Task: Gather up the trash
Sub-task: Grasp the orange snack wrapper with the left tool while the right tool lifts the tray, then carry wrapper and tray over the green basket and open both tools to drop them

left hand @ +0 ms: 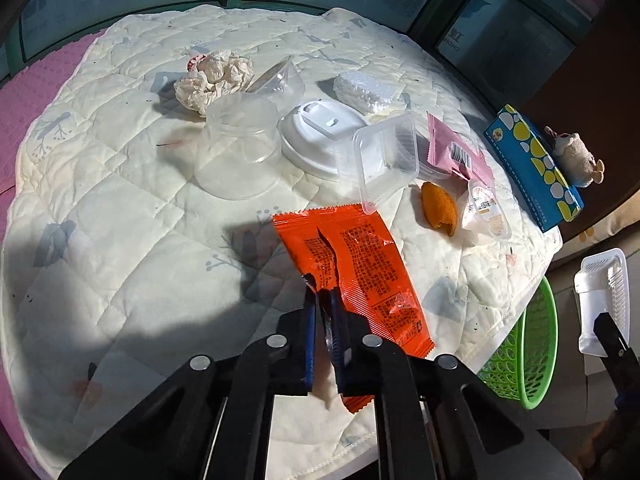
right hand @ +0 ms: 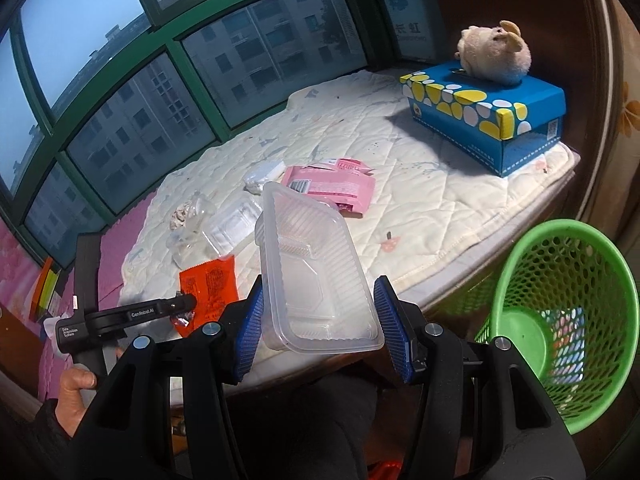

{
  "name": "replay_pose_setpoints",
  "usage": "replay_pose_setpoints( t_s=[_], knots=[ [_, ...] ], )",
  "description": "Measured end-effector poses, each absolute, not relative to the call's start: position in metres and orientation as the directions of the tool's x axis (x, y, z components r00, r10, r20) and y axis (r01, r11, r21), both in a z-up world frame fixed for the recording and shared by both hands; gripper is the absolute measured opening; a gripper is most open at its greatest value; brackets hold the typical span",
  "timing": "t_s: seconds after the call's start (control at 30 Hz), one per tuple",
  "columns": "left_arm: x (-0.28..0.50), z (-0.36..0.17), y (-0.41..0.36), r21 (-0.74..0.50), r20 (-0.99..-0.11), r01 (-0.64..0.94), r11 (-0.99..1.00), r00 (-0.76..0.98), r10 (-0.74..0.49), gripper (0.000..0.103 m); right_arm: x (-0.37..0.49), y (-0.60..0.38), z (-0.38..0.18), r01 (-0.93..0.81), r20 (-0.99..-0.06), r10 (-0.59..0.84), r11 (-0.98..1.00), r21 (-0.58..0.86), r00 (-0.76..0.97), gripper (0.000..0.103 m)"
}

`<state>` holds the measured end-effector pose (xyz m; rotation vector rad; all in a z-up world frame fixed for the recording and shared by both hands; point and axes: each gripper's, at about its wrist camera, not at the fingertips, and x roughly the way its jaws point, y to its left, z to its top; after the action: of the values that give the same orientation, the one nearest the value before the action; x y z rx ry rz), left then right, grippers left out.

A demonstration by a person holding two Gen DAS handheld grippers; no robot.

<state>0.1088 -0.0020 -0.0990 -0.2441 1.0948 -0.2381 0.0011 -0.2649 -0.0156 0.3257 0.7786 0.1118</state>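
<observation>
- the left tongs (left hand: 322,300) are pinched shut on the near corner of the orange wrapper (left hand: 360,264), which lies on the quilted bed (left hand: 120,208) with its long axis running away from the tongs toward the other litter.
- the right tongs (right hand: 320,320) grip a clear plastic tray (right hand: 316,268) across its short side, held off the bed.
- the green basket (right hand: 560,320) stands beside the bed edge, just right of the tray; the right hand is the nearer, so its drop likely comes first.
</observation>
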Motion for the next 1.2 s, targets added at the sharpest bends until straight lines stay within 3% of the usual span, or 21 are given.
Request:
replay_pose_setpoints(
  t_s=[0.3, 0.53, 0.93, 1.2],
  knots=[
    [0.083, -0.063, 0.000, -0.312, -0.802, 0.135, 0.941, 0.493, -0.336, 0.001, -0.020, -0.278, -0.016, 0.061, -0.669, 0.184, 0.944, 0.326, 0.720, 0.054],
    [0.068, -0.029, -0.033, -0.337, -0.753, 0.268, 0.903, 0.499, -0.429, 0.001, -0.043, -0.300, -0.008, 0.107, -0.655, 0.139, 0.941, 0.321, 0.743, 0.054],
    [0.065, -0.025, -0.214, -0.355, -0.756, 0.613, 0.706, 0.256, -0.602, 0.001, -0.097, -0.380, 0.000, 0.307, -0.647, -0.061, 0.912, 0.274, 0.760, 0.054],
    [0.060, -0.066, -0.319, -0.371, -0.801, 0.703, 0.607, 0.088, -0.592, 0.001, -0.128, -0.432, -0.015, 0.440, -0.672, -0.175, 0.863, 0.247, 0.720, 0.054]
  ],
)
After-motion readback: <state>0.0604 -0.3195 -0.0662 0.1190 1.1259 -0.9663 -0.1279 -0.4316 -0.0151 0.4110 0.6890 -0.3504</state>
